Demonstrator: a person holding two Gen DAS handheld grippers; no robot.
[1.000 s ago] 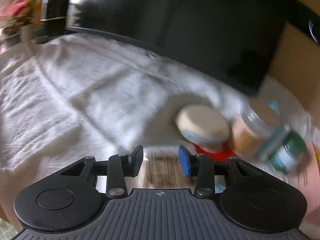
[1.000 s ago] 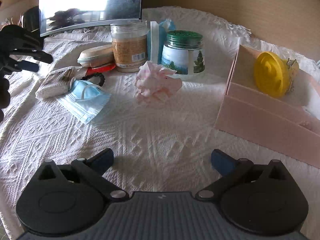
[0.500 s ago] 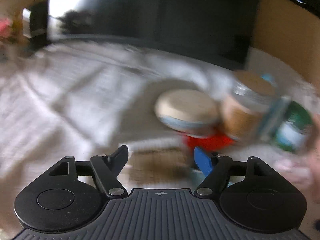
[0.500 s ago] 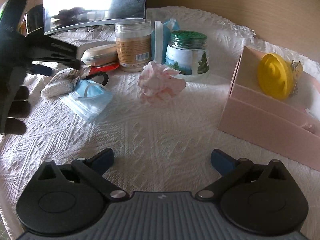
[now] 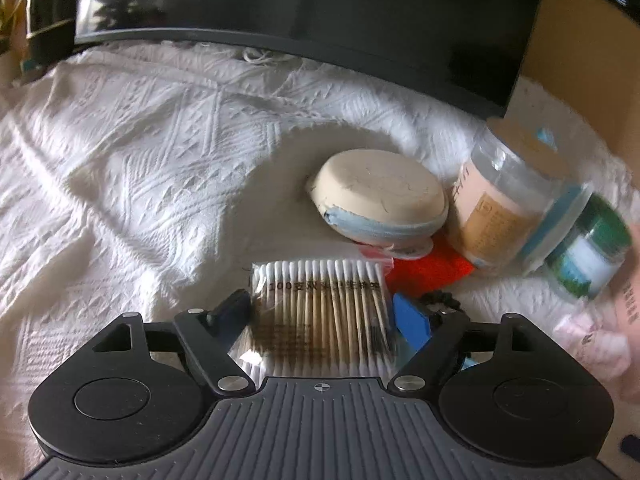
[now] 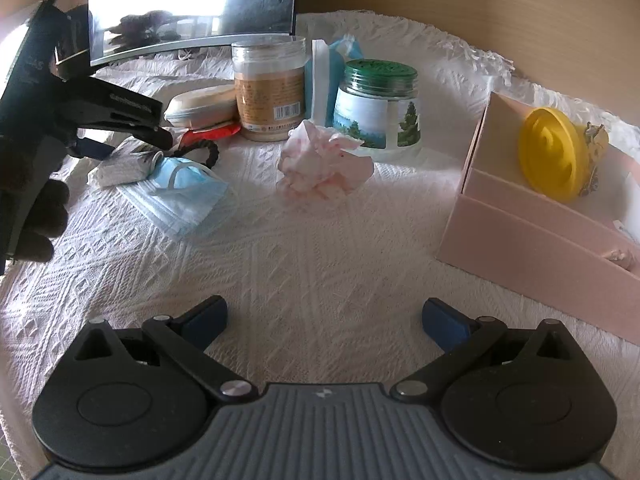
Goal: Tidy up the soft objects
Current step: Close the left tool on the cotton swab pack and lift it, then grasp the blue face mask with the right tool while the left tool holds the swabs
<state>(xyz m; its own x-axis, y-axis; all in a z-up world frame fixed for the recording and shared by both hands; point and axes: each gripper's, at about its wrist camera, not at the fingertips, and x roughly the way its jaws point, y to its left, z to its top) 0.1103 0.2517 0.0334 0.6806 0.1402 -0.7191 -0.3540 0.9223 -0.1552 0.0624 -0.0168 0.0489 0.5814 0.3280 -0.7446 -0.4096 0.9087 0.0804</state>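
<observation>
My left gripper [image 5: 322, 312] is open, its fingers either side of a clear pack of cotton swabs [image 5: 320, 308] lying on the white cloth; it also shows in the right wrist view [image 6: 124, 146] over the same pack [image 6: 120, 164]. A blue face mask [image 6: 180, 196] lies beside the pack. A crumpled pink tissue [image 6: 320, 168] sits mid-table. A pink box [image 6: 540, 216] stands at the right, holding a yellow round thing [image 6: 554, 154]. My right gripper [image 6: 324, 320] is open and empty, low over bare cloth near the front.
A beige oval pouch [image 5: 378, 196], a red packet [image 5: 428, 268], a black hair tie [image 6: 204, 152], a tan jar [image 6: 270, 88], a green-lidded jar [image 6: 378, 110] and a blue-white pack [image 6: 330, 76] crowd the back. A dark monitor [image 5: 320, 12] stands behind.
My left gripper has moved forward and down over the swab pack and its jaws have opened wider around it. The right gripper has stayed put and open.
</observation>
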